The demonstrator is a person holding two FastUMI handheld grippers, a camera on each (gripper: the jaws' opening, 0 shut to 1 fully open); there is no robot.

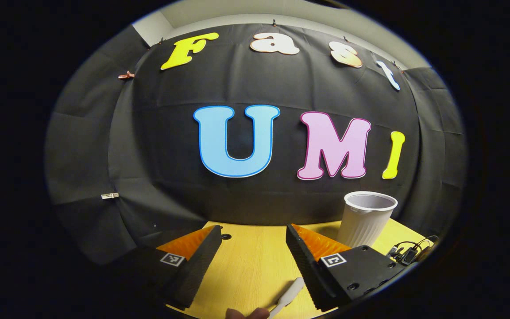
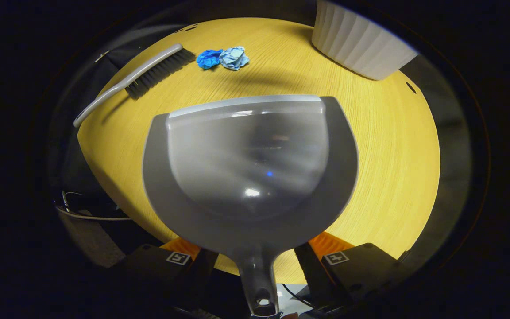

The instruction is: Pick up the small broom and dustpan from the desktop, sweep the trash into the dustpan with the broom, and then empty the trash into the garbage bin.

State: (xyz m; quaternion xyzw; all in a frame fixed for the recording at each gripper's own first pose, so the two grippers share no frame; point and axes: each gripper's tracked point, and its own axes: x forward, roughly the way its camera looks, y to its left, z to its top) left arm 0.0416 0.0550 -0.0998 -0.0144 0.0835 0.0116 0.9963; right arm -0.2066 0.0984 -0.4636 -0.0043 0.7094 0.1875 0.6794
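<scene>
A grey dustpan (image 2: 246, 164) spreads wide in the right gripper view, mouth toward the far side of the yellow table (image 2: 392, 146). Its handle (image 2: 258, 283) runs back between the fingers of my right gripper (image 2: 257, 257), which stand apart on either side with a gap to each; the pan hides their tips. The small broom (image 2: 135, 79), grey handle and dark bristles, lies at the far left. Two crumpled blue paper balls (image 2: 222, 58) sit by its bristles. My left gripper (image 1: 253, 235) is open and empty above the table (image 1: 246, 266), with a pale handle tip (image 1: 288, 294) low between its fingers.
A white ribbed bin (image 1: 365, 219) stands on the table to the right of my left gripper, and at the far right in the right gripper view (image 2: 361, 44). Cables (image 1: 410, 253) lie at the table's right edge. A person's fingertip (image 1: 246, 313) shows at the bottom.
</scene>
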